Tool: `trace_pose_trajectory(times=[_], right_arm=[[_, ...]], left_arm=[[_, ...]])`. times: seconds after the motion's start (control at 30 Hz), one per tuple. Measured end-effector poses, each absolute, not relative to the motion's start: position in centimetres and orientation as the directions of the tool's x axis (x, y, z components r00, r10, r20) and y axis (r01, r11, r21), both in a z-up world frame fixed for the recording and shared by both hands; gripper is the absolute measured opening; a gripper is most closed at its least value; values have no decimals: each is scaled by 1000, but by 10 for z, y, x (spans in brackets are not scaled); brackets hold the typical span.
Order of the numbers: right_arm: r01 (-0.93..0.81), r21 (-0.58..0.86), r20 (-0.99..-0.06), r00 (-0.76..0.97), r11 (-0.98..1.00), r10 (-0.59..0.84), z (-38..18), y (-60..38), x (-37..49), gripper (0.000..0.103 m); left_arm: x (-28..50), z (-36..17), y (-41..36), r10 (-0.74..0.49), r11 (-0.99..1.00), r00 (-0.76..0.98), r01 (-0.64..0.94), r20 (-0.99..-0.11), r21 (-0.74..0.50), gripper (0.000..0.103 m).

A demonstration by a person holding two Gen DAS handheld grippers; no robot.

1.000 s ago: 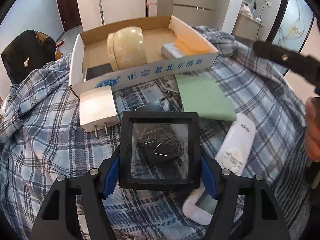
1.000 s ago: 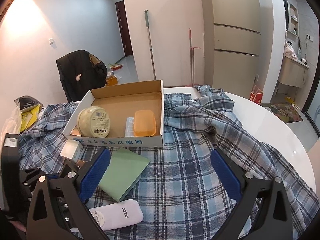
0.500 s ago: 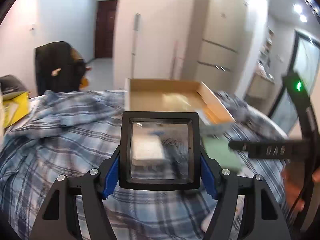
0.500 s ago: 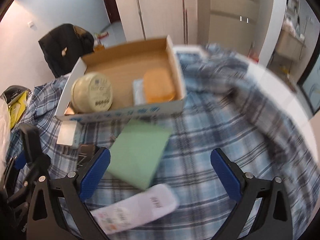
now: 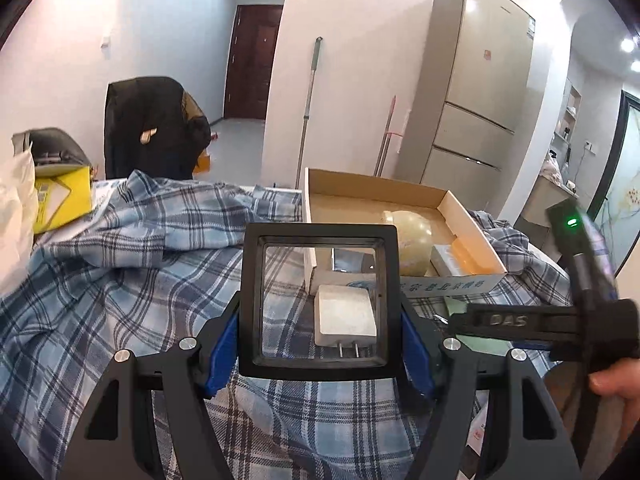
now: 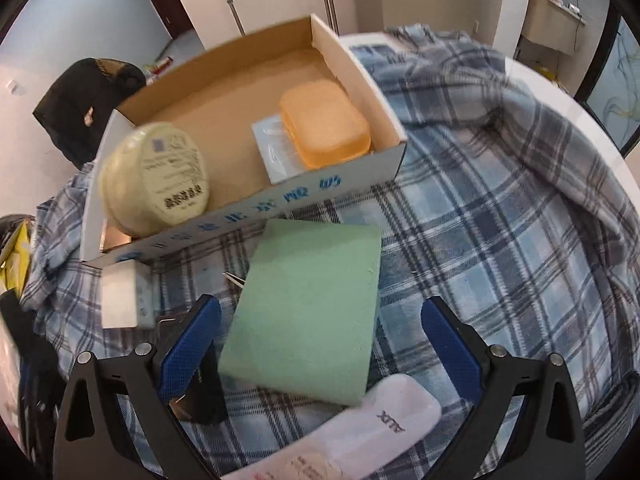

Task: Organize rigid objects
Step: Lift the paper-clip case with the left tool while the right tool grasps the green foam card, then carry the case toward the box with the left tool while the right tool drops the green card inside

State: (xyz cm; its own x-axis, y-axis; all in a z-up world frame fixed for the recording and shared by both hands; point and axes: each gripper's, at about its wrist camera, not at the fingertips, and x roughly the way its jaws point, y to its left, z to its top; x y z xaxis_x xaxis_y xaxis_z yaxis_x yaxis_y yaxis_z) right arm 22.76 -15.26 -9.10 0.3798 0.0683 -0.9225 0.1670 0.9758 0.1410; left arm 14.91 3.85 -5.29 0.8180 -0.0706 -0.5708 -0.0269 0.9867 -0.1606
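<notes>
Only the left view shows its tool [image 5: 320,322] clamping a clear square case [image 5: 319,300]; right tool [image 6: 320,344] gapes.

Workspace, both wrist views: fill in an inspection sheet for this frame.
Surface: table under a blue plaid cloth.
Job's things: cardboard box holding a round tin, an orange case and a clear pack; outside it a green pad, a white charger and a white remote.
Clutter: nothing seen.
Grippers: left gripper clamps a black-framed clear case; right gripper open around the green pad.
Cables: nothing seen.
Surroundings: fridge, mop, door.
</notes>
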Motion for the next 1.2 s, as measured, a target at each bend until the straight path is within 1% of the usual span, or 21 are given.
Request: trace_pose_trajectory(times=[0.1,0.17,0.23,0.3,0.57,0.7,0.87,0.97,1.2], right_arm=[[167,121,-915,400,979,45,-93,-151,228,100],[152,124,-913,404,981,53,-94,-150,227,97],[107,87,-914,404,990,37,-92,-145,226,82],[32,46,-914,404,998,29,-90,-140,224,75],[-104,19,-899,434,994,62,-78,-153,210,74],[-206,60,-886,439,977,147,-64,-162,200,73],[-212,28,-855,501,977,133,-52,-179,193,73],[-210,39,-848,511,977,144,-48,-186,193,74],[-201,64,-806,568,978,169,-28,-184,216,74]], left_arm=[[148,-51,40,-67,987,824,-29,-562,-160,72],[149,-52,40,-68,987,820,-28,-569,-158,72],[151,-52,40,-69,987,817,-27,-573,-158,72],[150,-52,39,-70,987,817,-27,-573,-159,72],[151,-53,37,-85,987,814,-8,-574,-158,72],[151,-53,35,-92,988,813,5,-574,-151,72],[155,-54,37,-103,987,798,9,-593,-159,72],[157,-53,36,-117,988,784,28,-609,-154,72],[166,-45,26,-109,994,783,81,-613,-73,72]])
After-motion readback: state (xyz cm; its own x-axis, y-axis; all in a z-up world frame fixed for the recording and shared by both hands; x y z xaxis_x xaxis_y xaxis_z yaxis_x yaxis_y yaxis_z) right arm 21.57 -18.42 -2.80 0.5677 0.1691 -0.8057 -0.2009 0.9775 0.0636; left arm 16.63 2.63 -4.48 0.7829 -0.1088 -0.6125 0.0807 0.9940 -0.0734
